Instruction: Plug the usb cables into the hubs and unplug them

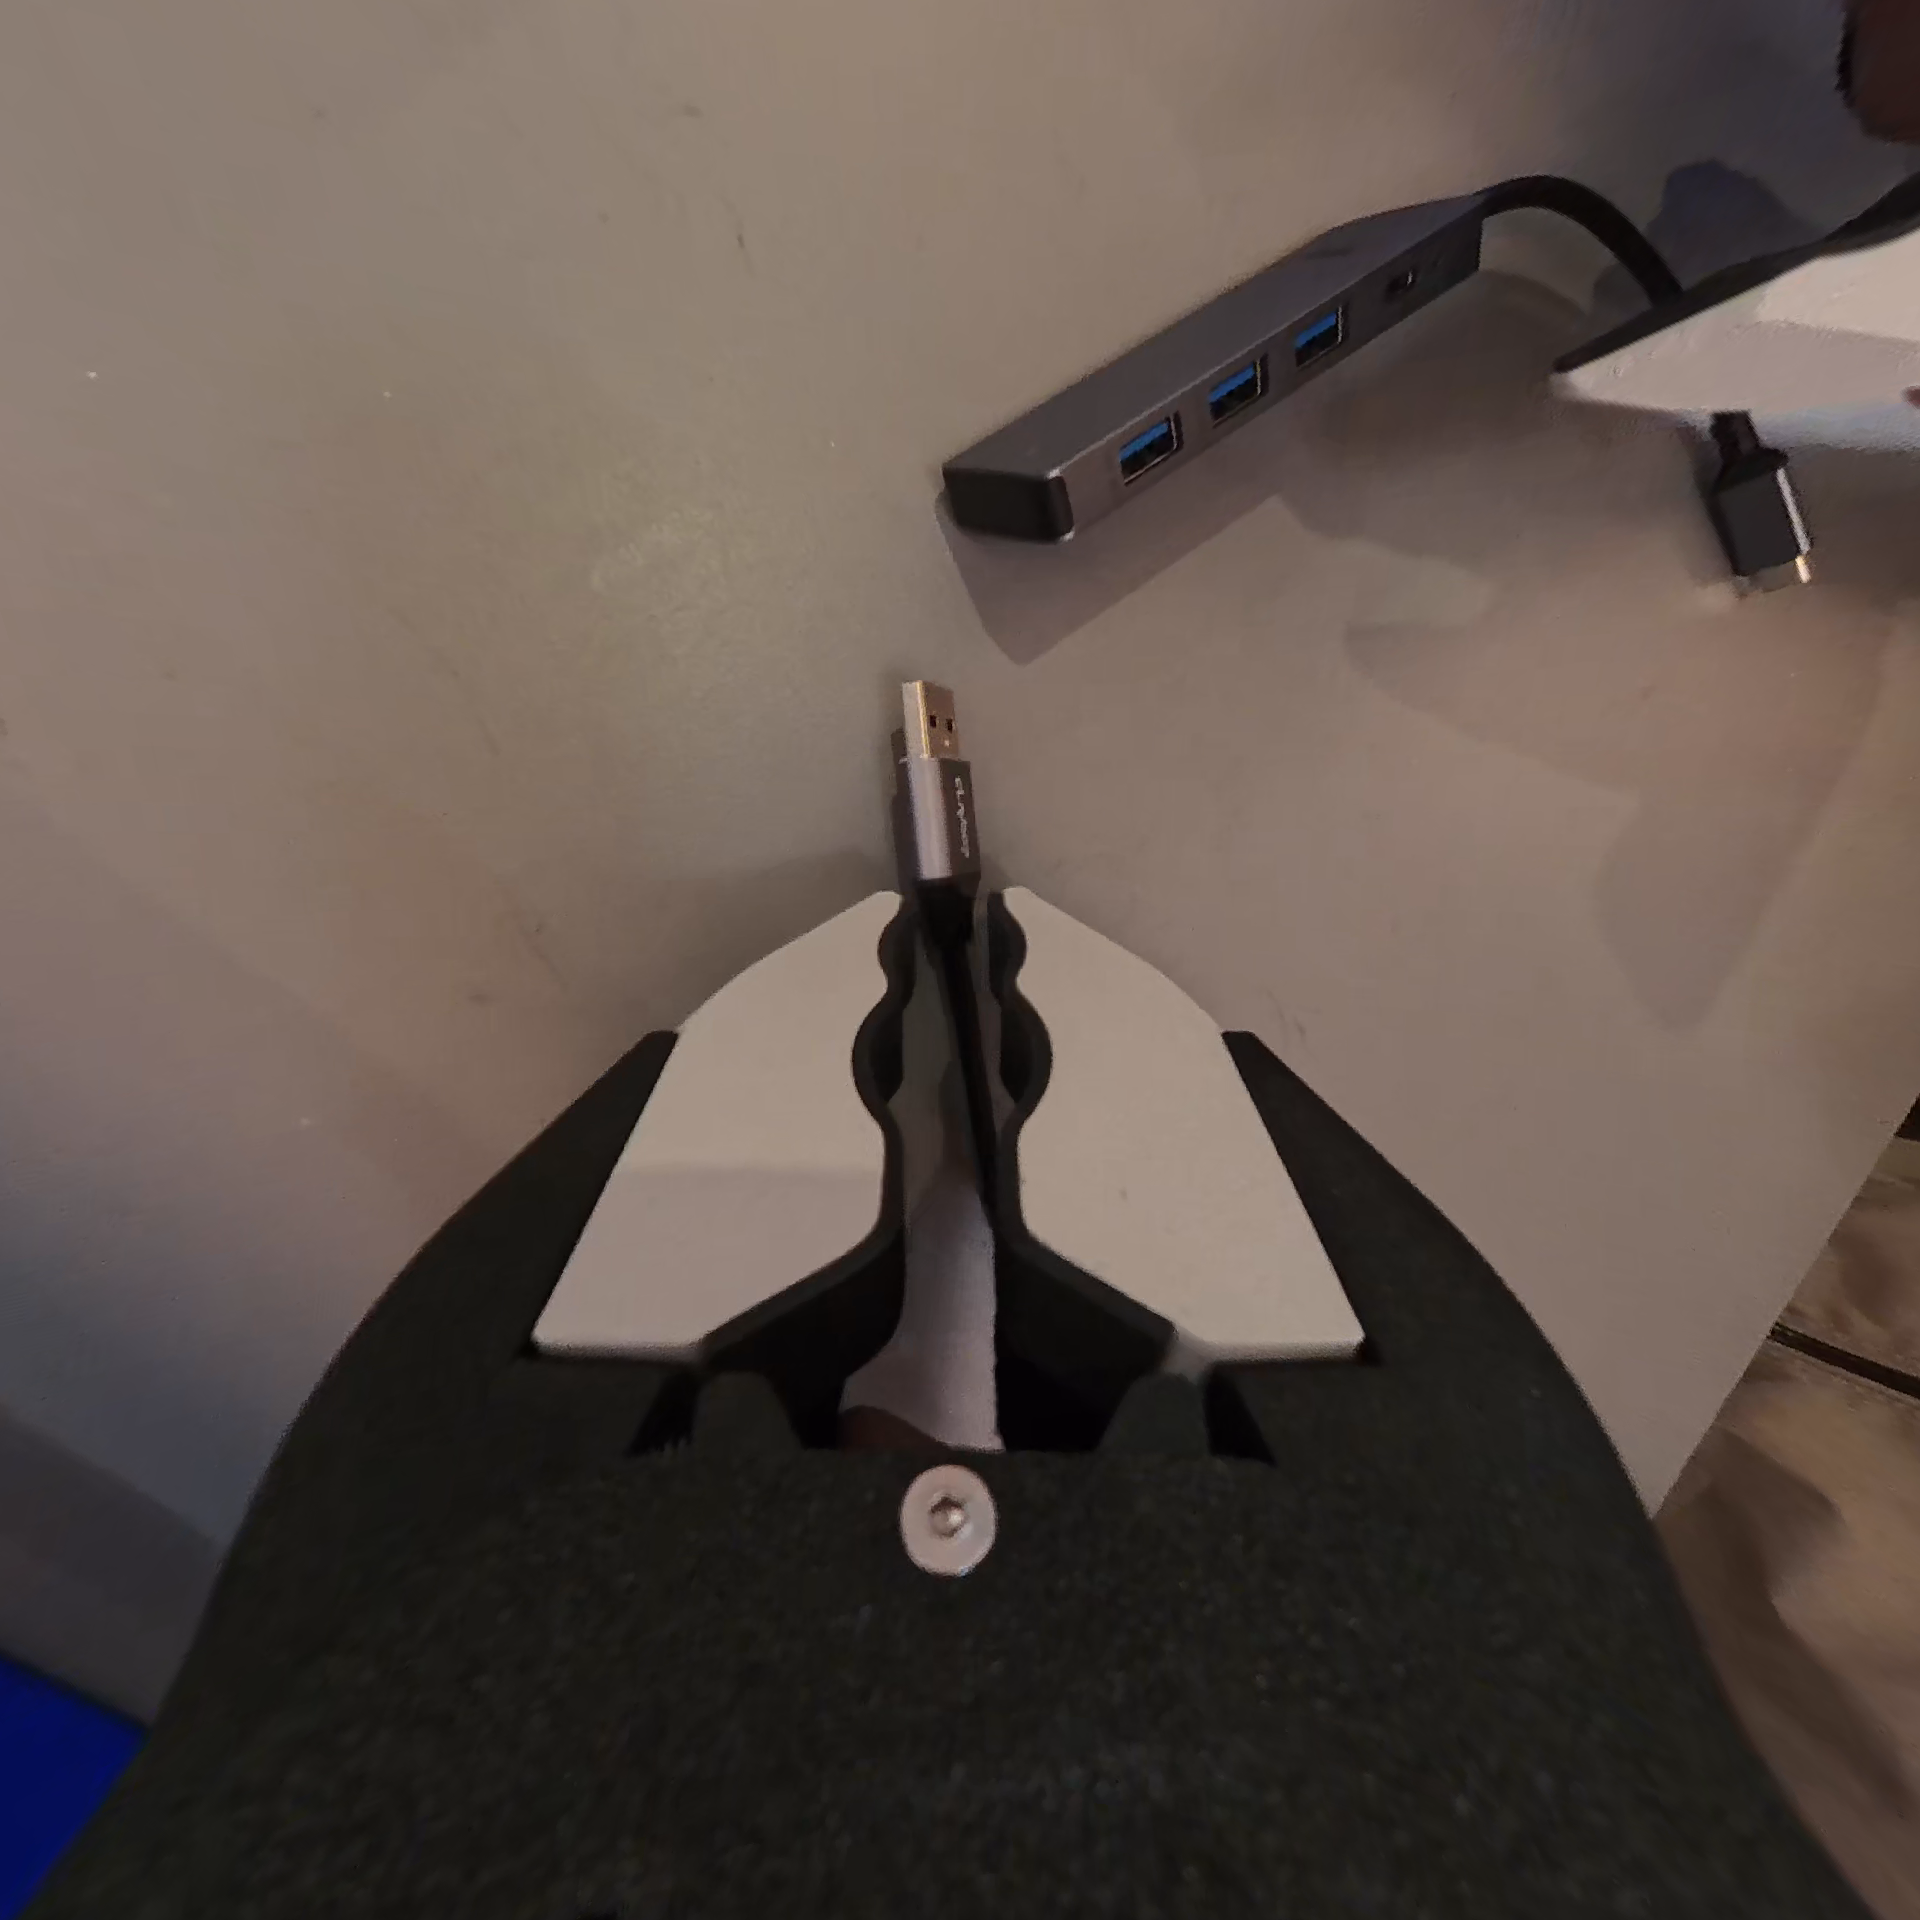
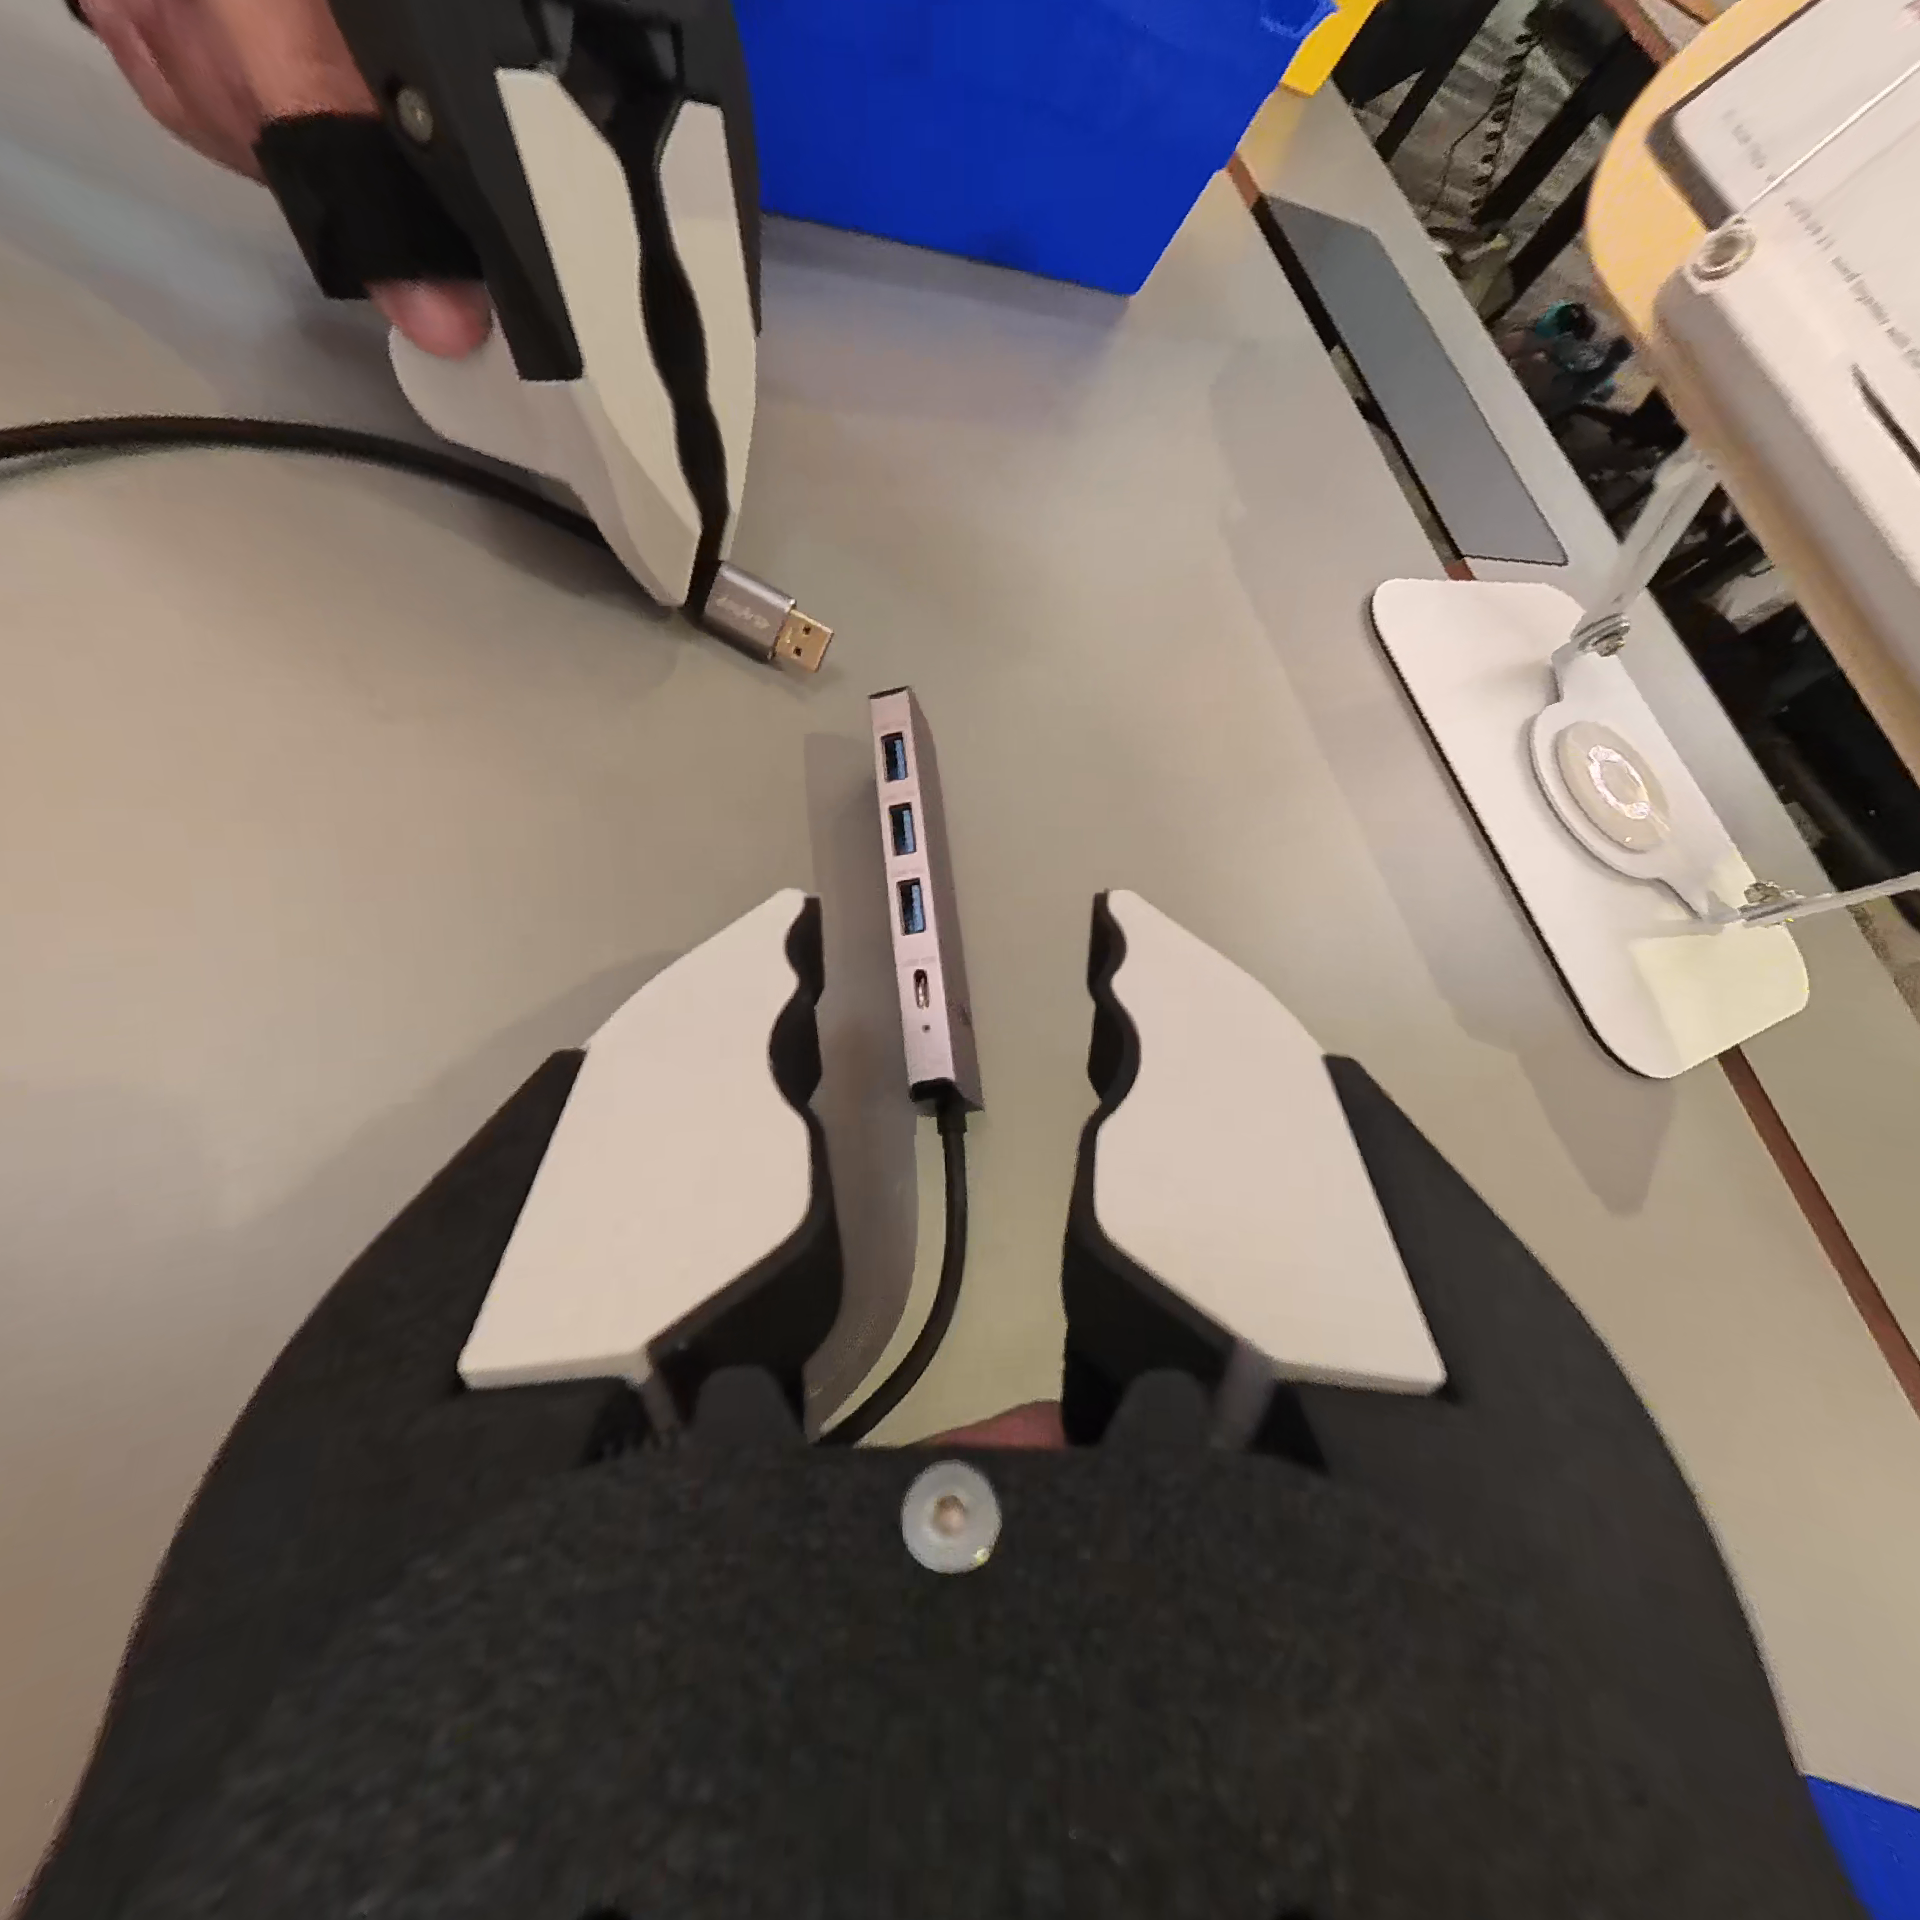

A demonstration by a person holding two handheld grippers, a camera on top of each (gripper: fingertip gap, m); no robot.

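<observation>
Left hand-held gripper [image 1: 940, 914] pinching usb cable [image 1: 932, 800]

Spread right gripper [image 2: 956, 935] seemingly astride hub [image 2: 920, 894]

Both views were dimly, warmly lit. Soft shadows were cast on the matte grey counter [image 1: 416, 520] beside the slim grey metal hub [image 1: 1216, 384]. Edges were bent by wide-angle distortion and slightly blurred.

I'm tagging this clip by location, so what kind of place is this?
Probably an office or lab workspace: a plain grey table holding a USB hub, a blue bin behind it, and a sign on a clear stand at the table's edge.
</observation>
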